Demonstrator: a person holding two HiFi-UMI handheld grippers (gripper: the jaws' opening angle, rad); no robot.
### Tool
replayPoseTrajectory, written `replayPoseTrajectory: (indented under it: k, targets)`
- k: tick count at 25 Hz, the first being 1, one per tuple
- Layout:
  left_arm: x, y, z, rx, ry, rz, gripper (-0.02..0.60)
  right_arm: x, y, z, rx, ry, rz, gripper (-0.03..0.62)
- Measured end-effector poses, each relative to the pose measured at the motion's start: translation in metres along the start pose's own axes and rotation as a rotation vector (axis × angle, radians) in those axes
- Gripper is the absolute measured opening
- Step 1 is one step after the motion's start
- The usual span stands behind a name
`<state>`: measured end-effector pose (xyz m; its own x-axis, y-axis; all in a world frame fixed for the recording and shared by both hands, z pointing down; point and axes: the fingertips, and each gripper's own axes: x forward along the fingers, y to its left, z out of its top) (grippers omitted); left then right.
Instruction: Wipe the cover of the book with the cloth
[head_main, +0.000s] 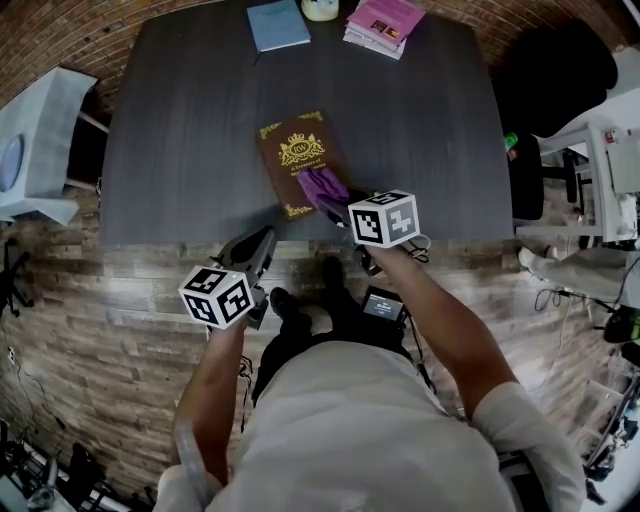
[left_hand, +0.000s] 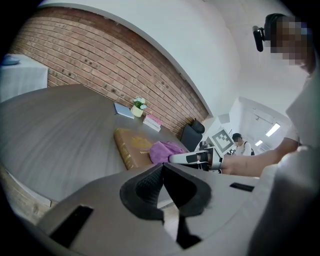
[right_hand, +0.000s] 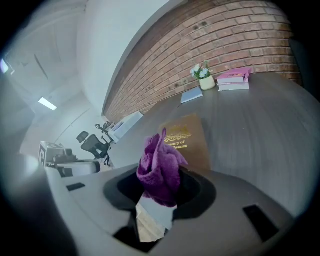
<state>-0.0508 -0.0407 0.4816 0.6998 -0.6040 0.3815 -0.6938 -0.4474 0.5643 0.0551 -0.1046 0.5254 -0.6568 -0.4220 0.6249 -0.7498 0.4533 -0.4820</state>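
A brown book (head_main: 298, 160) with gold print lies flat near the front edge of the dark table (head_main: 180, 150). My right gripper (head_main: 335, 203) is shut on a bunched purple cloth (head_main: 322, 184) that rests on the near end of the book's cover. In the right gripper view the purple cloth (right_hand: 160, 167) fills the jaws, with the brown book (right_hand: 187, 140) just beyond. My left gripper (head_main: 258, 245) hangs shut and empty off the table's front edge, left of the book. The left gripper view shows the brown book (left_hand: 132, 146), the purple cloth (left_hand: 165, 150) and my right gripper (left_hand: 172, 159) ahead.
At the table's far edge lie a blue book (head_main: 278, 24), a small flower pot (head_main: 320, 8) and a stack of pink books (head_main: 383, 24). A white side table (head_main: 40, 145) stands to the left. An office chair (head_main: 560, 75) and white furniture stand to the right.
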Motion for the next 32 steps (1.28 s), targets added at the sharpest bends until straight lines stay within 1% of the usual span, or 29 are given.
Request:
replayPoseTrajectory:
  k: [9,14,19,22,24,28,32]
  targets:
    - [0.020,-0.005,-0.003,0.006,0.039,-0.008,0.009,-0.021,-0.034,0.003,0.013,-0.022,-0.056,0.152]
    - [0.032,-0.003,-0.007,0.013,0.071,0.001,0.009,-0.032,-0.050,0.005,-0.004,-0.026,-0.092,0.152]
    - [0.043,0.003,-0.011,0.013,0.091,0.029,0.009,-0.045,-0.074,0.008,-0.028,-0.025,-0.161,0.152]
    - [0.051,0.008,-0.013,0.028,0.113,0.057,0.009,-0.053,-0.085,0.016,-0.050,-0.029,-0.213,0.152]
    - [0.060,0.010,-0.013,0.046,0.131,0.067,0.011,-0.055,-0.088,0.025,-0.060,-0.042,-0.229,0.152]
    - [0.078,0.012,-0.013,0.094,0.169,0.080,0.011,-0.049,-0.078,0.044,-0.080,-0.074,-0.209,0.152]
    - [0.093,0.022,-0.015,0.116,0.207,0.134,0.009,-0.030,-0.057,0.059,-0.095,-0.081,-0.153,0.152]
